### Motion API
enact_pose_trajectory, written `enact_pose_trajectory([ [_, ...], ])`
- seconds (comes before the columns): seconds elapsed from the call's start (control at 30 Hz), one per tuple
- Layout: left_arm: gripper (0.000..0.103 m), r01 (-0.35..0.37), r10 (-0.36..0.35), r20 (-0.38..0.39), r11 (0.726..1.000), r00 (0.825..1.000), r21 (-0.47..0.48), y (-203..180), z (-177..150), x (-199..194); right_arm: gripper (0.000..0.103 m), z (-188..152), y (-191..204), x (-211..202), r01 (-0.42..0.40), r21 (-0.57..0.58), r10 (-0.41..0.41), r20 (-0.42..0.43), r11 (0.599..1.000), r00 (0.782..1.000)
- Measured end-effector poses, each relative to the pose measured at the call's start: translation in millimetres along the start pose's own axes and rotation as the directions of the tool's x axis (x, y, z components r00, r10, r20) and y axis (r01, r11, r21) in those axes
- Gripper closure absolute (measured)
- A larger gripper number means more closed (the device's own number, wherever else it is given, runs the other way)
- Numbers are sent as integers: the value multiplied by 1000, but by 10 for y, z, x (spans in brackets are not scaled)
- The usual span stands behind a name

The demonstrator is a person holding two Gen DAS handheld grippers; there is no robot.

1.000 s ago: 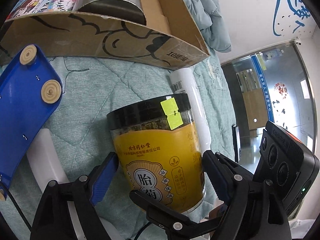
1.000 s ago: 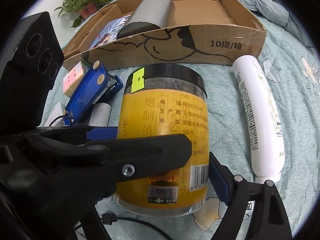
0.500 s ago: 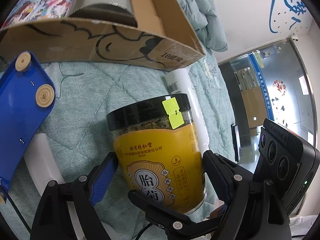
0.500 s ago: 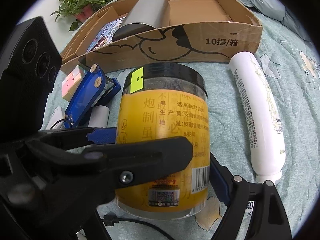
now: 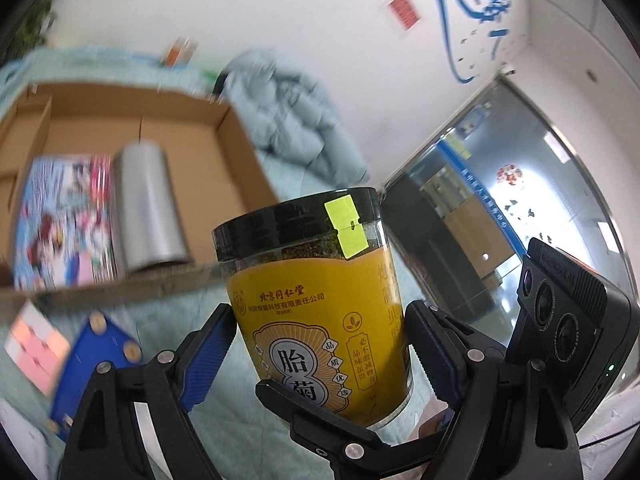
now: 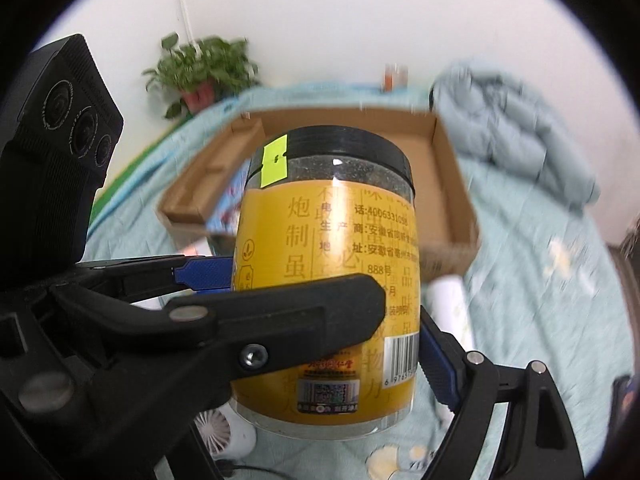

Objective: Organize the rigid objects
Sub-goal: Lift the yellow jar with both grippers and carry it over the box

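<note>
The yellow-labelled jar (image 5: pixel 320 312) is held upright by both the left gripper (image 5: pixel 320 344) and right gripper (image 6: pixel 320 312); the cardboard box (image 5: pixel 236 168) is seen at 10 o'clock.

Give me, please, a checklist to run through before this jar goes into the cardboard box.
1. Left tool pads on both sides of jar: ok.
2. Right tool grip: cannot tell, one finger hidden.
3. Black lid closed, jar upright: ok.
4. Bare floor in cardboard box beside silver cylinder: ok.
5. Jar's path over box wall: cannot tell, view blurred.
</note>
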State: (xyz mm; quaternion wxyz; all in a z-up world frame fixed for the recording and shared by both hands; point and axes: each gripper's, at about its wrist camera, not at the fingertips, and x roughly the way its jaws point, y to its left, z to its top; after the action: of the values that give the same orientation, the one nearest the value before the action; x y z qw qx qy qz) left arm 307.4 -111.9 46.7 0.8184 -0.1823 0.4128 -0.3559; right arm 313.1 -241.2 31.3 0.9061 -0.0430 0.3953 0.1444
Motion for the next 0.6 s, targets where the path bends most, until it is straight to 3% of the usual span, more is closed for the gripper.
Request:
enact_pose_trajectory([
  [0.2,19,15,-18,47,998,999,59,-120,234,-176,19,162,-41,-108,32,-27,-30,82,999,996],
  [0.6,19,21,-26,47,995,999,97,-239,512,-134,19,281,-90,-169,54,-11,-53,125,998,991],
])
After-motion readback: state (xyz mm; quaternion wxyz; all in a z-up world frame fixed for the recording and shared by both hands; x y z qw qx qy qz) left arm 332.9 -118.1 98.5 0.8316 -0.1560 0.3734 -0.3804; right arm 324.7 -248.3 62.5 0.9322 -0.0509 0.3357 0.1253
